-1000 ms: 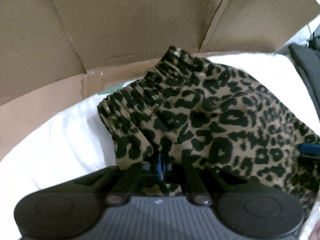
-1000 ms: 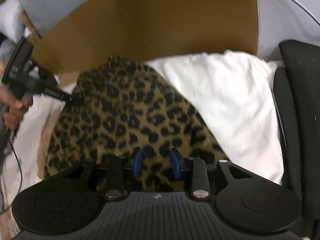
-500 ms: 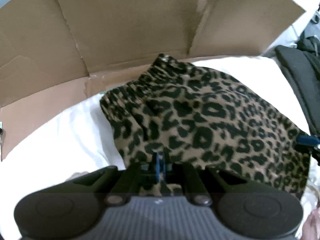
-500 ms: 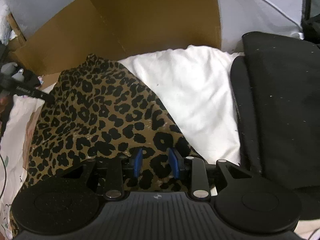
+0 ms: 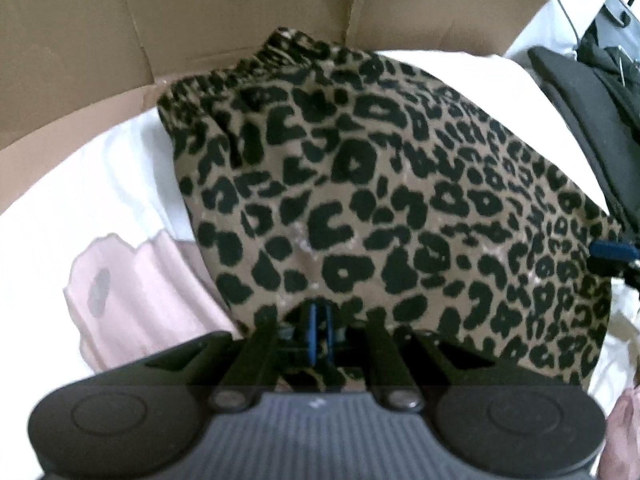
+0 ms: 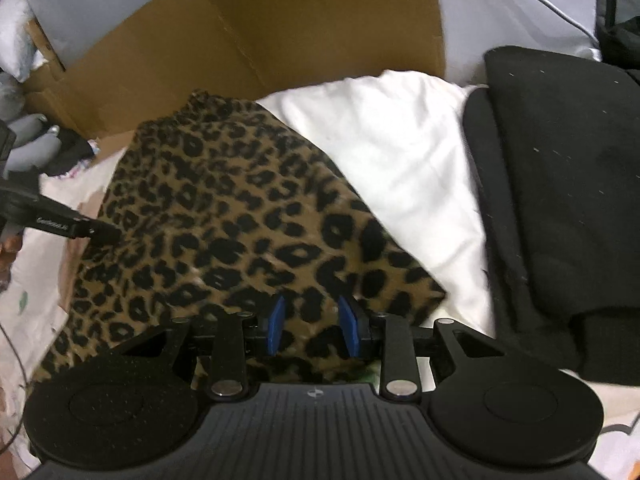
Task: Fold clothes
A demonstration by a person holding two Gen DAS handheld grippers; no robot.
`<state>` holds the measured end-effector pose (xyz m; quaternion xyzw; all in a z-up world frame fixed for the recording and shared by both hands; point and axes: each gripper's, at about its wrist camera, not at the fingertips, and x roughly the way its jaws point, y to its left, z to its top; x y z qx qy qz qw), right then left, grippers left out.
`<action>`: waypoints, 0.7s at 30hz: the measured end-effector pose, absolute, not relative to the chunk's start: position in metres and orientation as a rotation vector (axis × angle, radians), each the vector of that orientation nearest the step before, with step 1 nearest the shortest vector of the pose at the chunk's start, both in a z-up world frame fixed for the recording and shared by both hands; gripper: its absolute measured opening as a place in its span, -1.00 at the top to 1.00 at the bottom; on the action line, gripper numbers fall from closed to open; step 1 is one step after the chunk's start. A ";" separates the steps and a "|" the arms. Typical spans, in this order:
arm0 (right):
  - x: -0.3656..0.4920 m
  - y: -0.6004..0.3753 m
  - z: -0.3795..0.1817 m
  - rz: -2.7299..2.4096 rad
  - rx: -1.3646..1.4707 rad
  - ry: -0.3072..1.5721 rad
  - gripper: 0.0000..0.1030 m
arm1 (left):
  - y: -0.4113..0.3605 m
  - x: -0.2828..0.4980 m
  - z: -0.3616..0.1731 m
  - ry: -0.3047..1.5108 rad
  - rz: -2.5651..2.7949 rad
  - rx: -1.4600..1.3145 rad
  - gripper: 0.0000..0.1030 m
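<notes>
A leopard-print garment [image 5: 380, 200] lies spread over white bedding, its gathered waistband [image 5: 256, 68] at the far side near the cardboard. My left gripper [image 5: 320, 330] is shut on the garment's near edge, its blue pads almost touching. In the right wrist view it shows as a black finger pinching the garment's left edge [image 6: 110, 235]. My right gripper [image 6: 311, 326] holds a thick fold of the leopard garment [image 6: 240, 216] between its blue pads, which stand partly apart. From the left wrist view one blue pad of the right gripper [image 5: 612, 250] shows at the garment's right edge.
Cardboard box flaps [image 5: 240, 12] [image 6: 280, 36] stand upright behind the garment. White bedding [image 6: 400, 148] lies beneath it. A black folded garment [image 6: 560, 200] sits close on the right. A pink cloth [image 5: 132, 292] lies to the left, and a hand [image 6: 10, 246] holds the left gripper.
Both grippers have moved sideways with the garment, which now lies flatter and more stretched out. The pink cloth has come into the left view and the black garment into the right.
</notes>
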<state>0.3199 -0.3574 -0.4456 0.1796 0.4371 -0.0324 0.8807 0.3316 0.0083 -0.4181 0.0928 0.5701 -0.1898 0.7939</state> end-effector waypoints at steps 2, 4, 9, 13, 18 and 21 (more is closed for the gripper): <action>0.317 -0.362 -0.443 -0.082 0.373 0.914 0.29 | 0.008 0.327 -0.417 1.236 -0.400 0.190 0.88; 0.314 -0.366 -0.440 -0.096 0.373 0.915 0.29 | 0.009 0.321 -0.411 1.243 -0.388 0.184 0.88; 0.302 -0.374 -0.433 -0.114 0.398 0.891 0.29 | 0.009 0.305 -0.395 1.234 -0.405 0.206 0.84; 0.292 -0.374 -0.425 -0.104 0.404 0.856 0.29 | 0.010 0.295 -0.383 1.225 -0.410 0.201 0.83; 0.288 -0.372 -0.420 -0.092 0.403 0.833 0.29 | 0.002 0.279 -0.381 1.211 -0.440 0.185 0.80; 0.288 -0.368 -0.420 -0.093 0.389 0.824 0.29 | -0.005 0.270 -0.389 1.214 -0.458 0.179 0.80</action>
